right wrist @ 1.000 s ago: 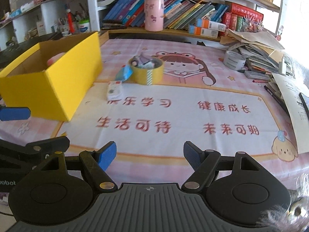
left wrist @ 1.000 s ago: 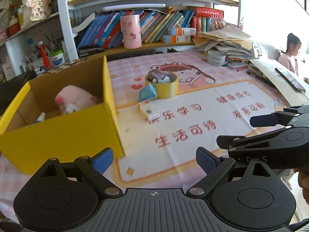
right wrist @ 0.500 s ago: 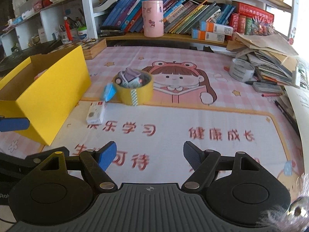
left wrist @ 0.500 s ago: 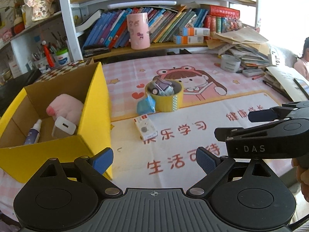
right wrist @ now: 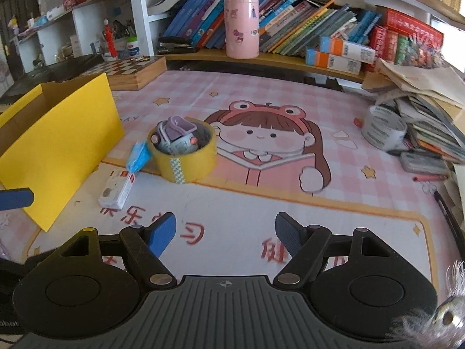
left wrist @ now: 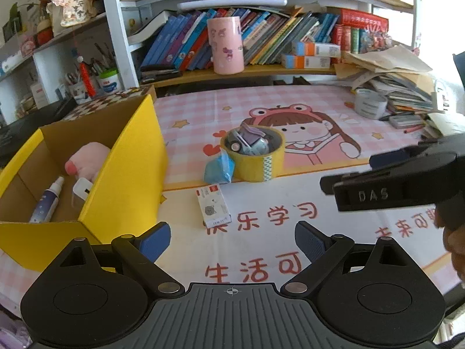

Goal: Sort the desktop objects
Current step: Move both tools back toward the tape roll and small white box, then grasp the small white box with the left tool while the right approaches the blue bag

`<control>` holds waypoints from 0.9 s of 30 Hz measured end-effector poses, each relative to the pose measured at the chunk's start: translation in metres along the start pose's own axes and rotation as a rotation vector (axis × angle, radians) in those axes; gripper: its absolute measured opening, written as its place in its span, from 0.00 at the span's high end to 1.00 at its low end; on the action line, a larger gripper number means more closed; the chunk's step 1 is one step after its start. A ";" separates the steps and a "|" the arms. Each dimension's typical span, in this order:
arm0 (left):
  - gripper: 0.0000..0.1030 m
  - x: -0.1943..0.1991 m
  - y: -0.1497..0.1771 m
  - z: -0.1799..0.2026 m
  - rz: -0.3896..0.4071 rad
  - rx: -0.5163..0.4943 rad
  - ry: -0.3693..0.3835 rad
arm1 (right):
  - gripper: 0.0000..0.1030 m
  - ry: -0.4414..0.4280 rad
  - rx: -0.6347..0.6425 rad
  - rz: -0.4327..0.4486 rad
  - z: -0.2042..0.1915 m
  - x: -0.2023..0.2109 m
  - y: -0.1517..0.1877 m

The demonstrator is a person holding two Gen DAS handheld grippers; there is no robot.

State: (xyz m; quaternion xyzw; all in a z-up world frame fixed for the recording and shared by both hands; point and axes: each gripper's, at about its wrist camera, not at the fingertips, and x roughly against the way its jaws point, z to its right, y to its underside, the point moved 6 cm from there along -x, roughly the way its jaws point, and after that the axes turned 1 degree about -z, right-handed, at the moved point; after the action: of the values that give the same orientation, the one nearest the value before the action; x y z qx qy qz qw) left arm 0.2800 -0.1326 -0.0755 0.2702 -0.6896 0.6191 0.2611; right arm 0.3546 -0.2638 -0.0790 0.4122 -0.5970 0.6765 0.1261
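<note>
A yellow box stands open at the left and holds a pink plush, a spray bottle and a white charger. On the mat lie a small white card box, a blue packet and a yellow tape roll with a toy car inside. My left gripper is open and empty, just short of the card box. My right gripper is open and empty, over the mat in front of the tape roll.
A grey tape roll and stacked papers and books crowd the right side. A pink canister stands on the shelf behind. A chessboard lies behind the yellow box.
Both grippers have moved forward over the mat toward the card box and tape roll, which now look larger and nearer. Both stay open.
</note>
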 end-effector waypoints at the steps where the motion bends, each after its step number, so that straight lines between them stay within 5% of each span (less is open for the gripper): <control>1: 0.08 -0.003 -0.001 0.000 -0.003 0.001 -0.007 | 0.29 -0.004 0.006 0.003 0.001 -0.003 -0.003; 9: 0.08 -0.039 -0.014 0.003 -0.050 0.038 0.017 | 0.29 -0.013 -0.006 0.042 0.013 -0.016 -0.030; 18: 0.15 -0.074 -0.022 -0.002 -0.053 0.043 -0.094 | 0.29 -0.018 0.002 0.027 0.017 -0.021 -0.034; 22: 0.33 -0.092 -0.020 -0.009 -0.102 0.087 -0.106 | 0.29 -0.017 -0.001 0.018 0.018 -0.022 -0.030; 25: 0.37 -0.098 -0.016 -0.015 -0.110 0.130 -0.116 | 0.29 -0.020 0.005 0.014 0.018 -0.022 -0.029; 27: 0.51 -0.097 -0.015 -0.016 -0.104 0.145 -0.096 | 0.29 -0.024 0.011 0.013 0.017 -0.022 -0.030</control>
State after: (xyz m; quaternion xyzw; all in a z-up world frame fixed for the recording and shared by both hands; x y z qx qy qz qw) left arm 0.3599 -0.1129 -0.1305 0.3532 -0.6398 0.6393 0.2391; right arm 0.3950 -0.2646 -0.0745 0.4168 -0.5977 0.6756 0.1124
